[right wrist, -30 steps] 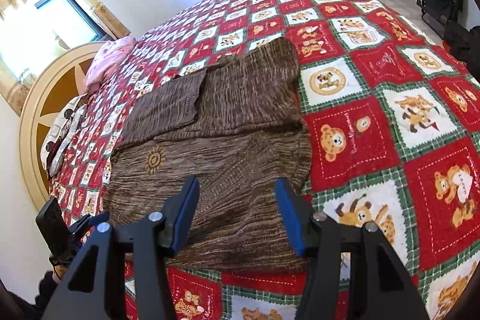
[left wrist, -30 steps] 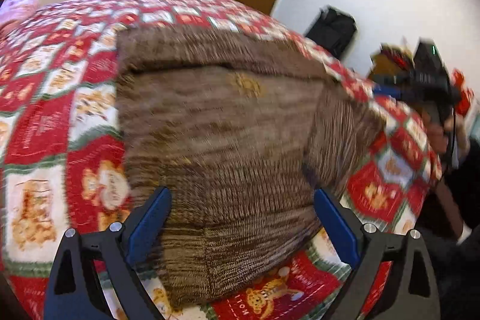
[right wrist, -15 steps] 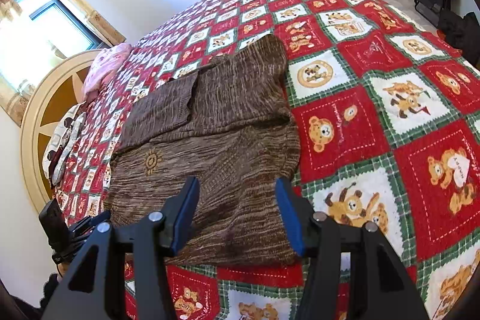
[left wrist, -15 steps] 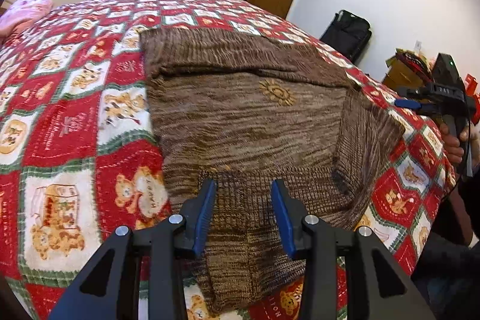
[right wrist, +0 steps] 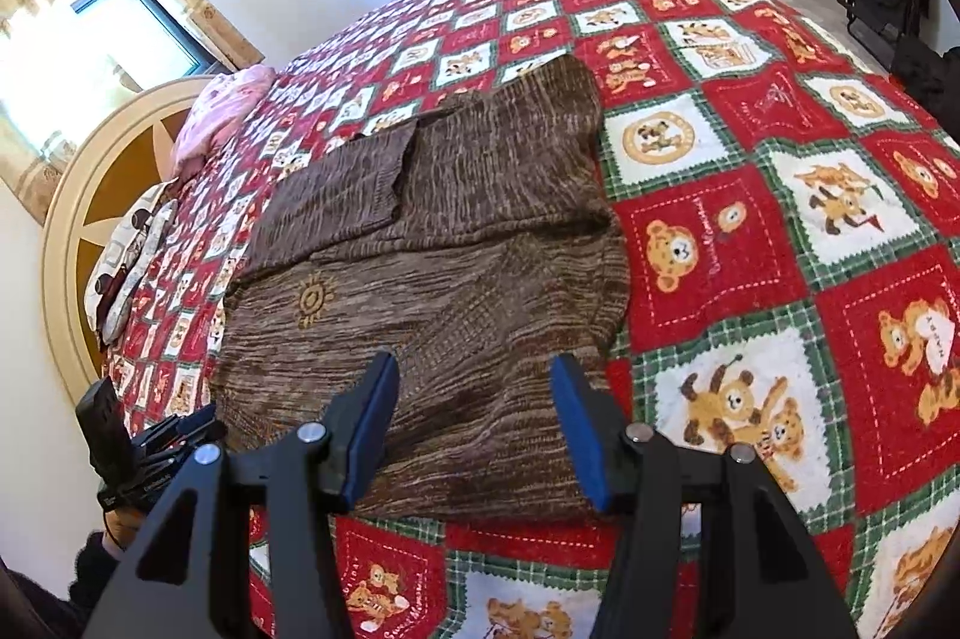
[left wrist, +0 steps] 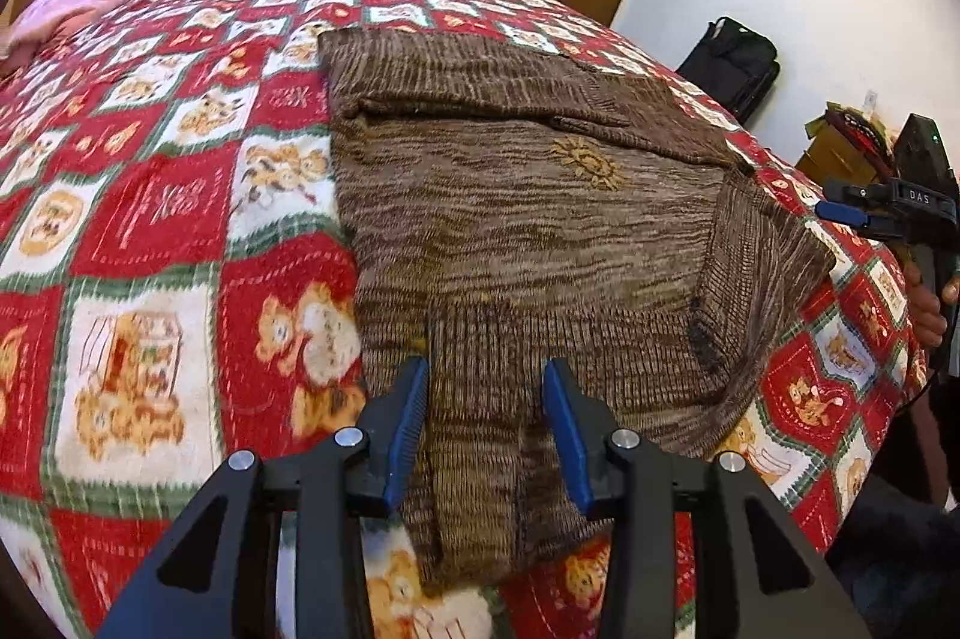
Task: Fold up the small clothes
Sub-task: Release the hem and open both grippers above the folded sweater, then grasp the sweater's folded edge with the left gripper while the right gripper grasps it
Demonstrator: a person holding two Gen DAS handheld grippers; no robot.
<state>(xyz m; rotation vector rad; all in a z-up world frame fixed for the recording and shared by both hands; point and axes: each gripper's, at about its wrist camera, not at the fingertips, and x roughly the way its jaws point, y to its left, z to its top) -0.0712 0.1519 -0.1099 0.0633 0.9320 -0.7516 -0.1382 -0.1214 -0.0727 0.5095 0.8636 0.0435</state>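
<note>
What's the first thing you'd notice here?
A big brown knitted sweater with a little gold sun lies spread on the red teddy-bear quilt. Blue-tipped tools hover open over its near edge: the left tool and the right tool.

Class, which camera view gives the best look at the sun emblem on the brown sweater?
The left wrist view: the sun emblem sits near centre on the brown sweater, rays distinct. The right wrist view shows the same emblem smaller and off toward the left.
</note>
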